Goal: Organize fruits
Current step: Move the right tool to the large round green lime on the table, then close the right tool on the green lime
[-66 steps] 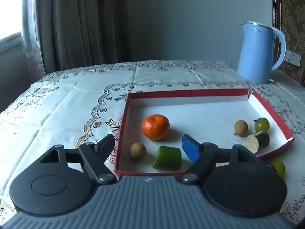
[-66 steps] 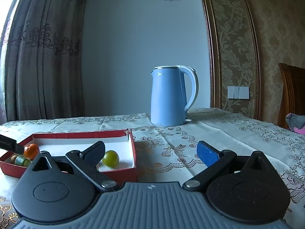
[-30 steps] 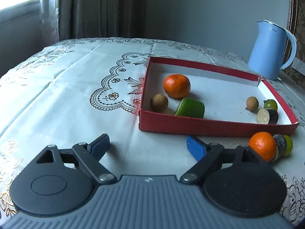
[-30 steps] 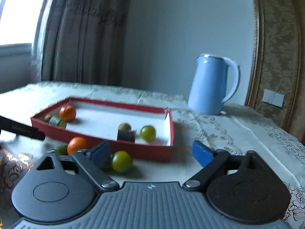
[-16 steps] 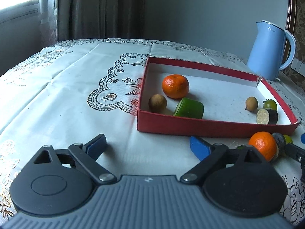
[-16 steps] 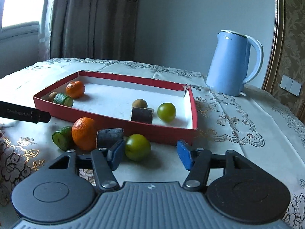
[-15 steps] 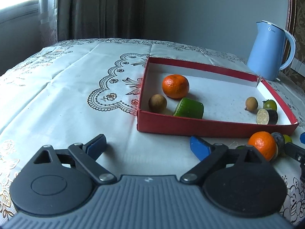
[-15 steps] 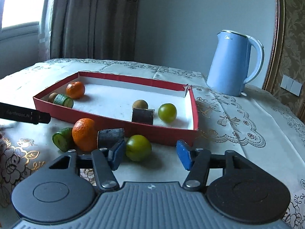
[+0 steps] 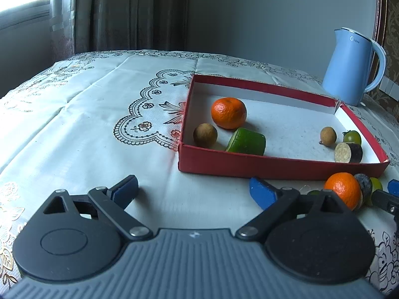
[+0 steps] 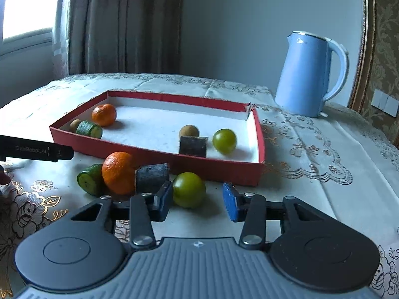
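Observation:
A red tray (image 10: 159,155) (image 9: 249,165) holds an orange (image 10: 104,114), a cucumber piece (image 10: 89,129), two brown longans (image 10: 189,131), a dark eggplant piece (image 10: 193,146) and a green tomato (image 10: 224,140). In front of the tray lie a green tomato (image 10: 189,189), an eggplant piece (image 10: 151,178), an orange (image 10: 118,172) (image 9: 342,189) and a cucumber piece (image 10: 88,179). My right gripper (image 10: 198,203) is open, its jaws on either side of the loose tomato, not touching it. My left gripper (image 9: 194,190) is open and empty over the cloth.
A blue kettle (image 10: 310,74) stands behind the tray at the right. A patterned white tablecloth (image 9: 87,124) covers the table. Curtains (image 10: 119,25) and a window are at the back left. The left gripper's finger (image 10: 37,151) reaches in at the left of the right wrist view.
My right gripper has moved forward and lower, bringing its open jaws around the loose green tomato. My left gripper has barely moved.

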`<state>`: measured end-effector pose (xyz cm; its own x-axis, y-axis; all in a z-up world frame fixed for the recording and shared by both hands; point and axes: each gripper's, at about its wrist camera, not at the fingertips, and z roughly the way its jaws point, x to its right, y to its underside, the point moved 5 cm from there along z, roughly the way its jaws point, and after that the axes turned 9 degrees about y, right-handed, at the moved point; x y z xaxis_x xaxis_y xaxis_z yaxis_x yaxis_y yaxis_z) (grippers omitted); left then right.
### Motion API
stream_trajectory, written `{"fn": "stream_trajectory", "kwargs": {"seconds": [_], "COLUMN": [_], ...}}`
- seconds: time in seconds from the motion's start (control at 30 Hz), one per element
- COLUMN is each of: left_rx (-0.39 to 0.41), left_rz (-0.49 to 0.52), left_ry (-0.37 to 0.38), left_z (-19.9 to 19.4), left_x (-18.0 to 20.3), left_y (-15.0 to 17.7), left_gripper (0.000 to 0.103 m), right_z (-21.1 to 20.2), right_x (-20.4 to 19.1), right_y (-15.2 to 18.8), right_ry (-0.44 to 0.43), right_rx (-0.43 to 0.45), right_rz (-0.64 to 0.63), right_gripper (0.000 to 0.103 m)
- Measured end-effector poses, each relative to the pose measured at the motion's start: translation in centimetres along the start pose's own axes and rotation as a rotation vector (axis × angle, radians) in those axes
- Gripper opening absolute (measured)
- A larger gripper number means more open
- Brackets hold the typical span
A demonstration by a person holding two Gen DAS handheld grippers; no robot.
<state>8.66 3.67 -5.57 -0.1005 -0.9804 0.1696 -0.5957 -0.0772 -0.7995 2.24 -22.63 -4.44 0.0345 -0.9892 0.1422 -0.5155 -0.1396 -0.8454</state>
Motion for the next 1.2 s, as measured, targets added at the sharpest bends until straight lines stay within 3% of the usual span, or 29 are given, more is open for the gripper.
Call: {"fn": "stream_trajectory", "kwargs": {"seconds": [0.2,0.3,0.57,0.67,1.2], "left_rx": [0.0,-0.002,-0.001,-0.003,-0.012], "left_rz": [-0.006,-0.004,-0.01,-0.004,0.005], "left_ry": [0.003,0.003,0.012,0.01,0.004], "left_z": [0.0,0.0,0.0,0.0,0.2], "left_x": [-0.1,0.0,-0.2,-0.1,0.1], "left_y": [0.0,0.0,0.0,0.1,0.1], "left_gripper": [0.097,0.098,0.099,0.1,0.101], "right_z": [0.9,1.3,1.6,1.6,0.7], "right_x": [-0.3,-0.1,0.1,0.0,1.1], "right_y": [-0.2,0.7,0.4,0.5,0.1], "right_ry": [-0.014,-0.028,-0.019,-0.037,-0.012], "right_rx": [-0.018,-0.069,-0.038,-0.035,0.021], "right_rz": [0.005,0.03,0.04,0.02,0.074], "right_gripper": [0.043,0.043,0.043,0.034,0.032]}}
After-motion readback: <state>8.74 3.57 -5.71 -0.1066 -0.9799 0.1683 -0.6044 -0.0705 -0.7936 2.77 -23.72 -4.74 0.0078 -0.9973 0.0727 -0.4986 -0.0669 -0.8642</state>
